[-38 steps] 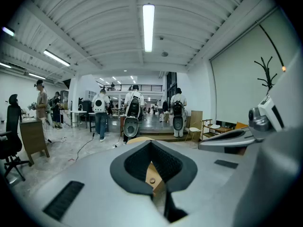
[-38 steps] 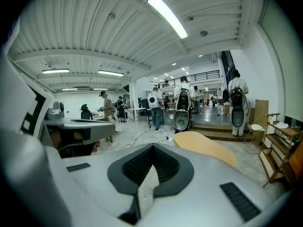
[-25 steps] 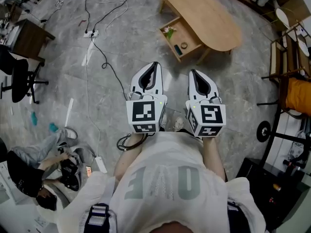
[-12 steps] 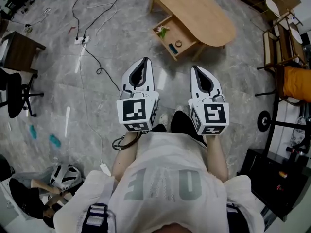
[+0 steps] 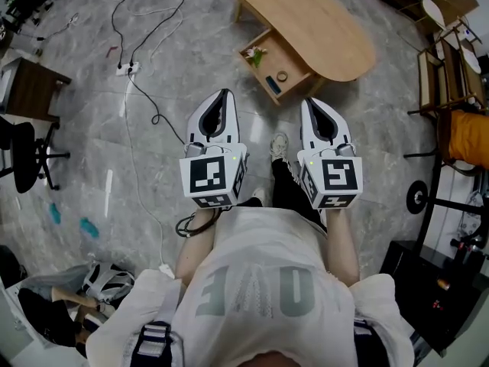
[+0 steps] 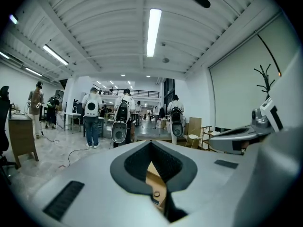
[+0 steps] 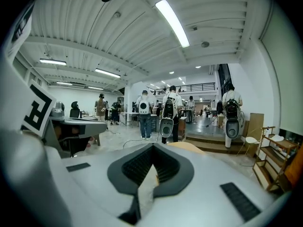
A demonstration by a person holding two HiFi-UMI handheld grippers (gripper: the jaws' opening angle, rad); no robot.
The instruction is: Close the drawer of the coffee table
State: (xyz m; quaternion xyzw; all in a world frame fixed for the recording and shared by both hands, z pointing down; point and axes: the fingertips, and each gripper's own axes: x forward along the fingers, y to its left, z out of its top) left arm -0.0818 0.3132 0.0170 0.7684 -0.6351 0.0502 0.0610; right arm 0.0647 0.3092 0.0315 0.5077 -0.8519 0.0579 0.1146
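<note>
Pale wood marks the coffee table [image 5: 321,29] at the top of the head view. Its drawer [image 5: 289,52] is pulled fully out from under the surface, and a sprig, a ring and a dark stick are seen lying inside. The left gripper [image 5: 225,92] and the right gripper [image 5: 305,101] are held side by side on the person's side of the drawer. Neither is shown touching it. A cable [image 5: 145,90] trails over the floor farther from the coffee table, beyond the drawer front.

Left gripper view: the fingers [image 6: 135,162] are clenched on nothing, and the drawer's wood and ring are glimpsed through the gap beneath them.

Right gripper view: the fingers [image 7: 170,167] are likewise clenched and empty, and the rounded end of the surface [image 7: 189,147] is seen just beyond them.

Risks, as judged: a push given at one corner of the drawer front could skew the drawer and jam it. A hard shove could slide the light table across the smooth floor or scatter the contents. The cable could be caught underfoot.
</note>
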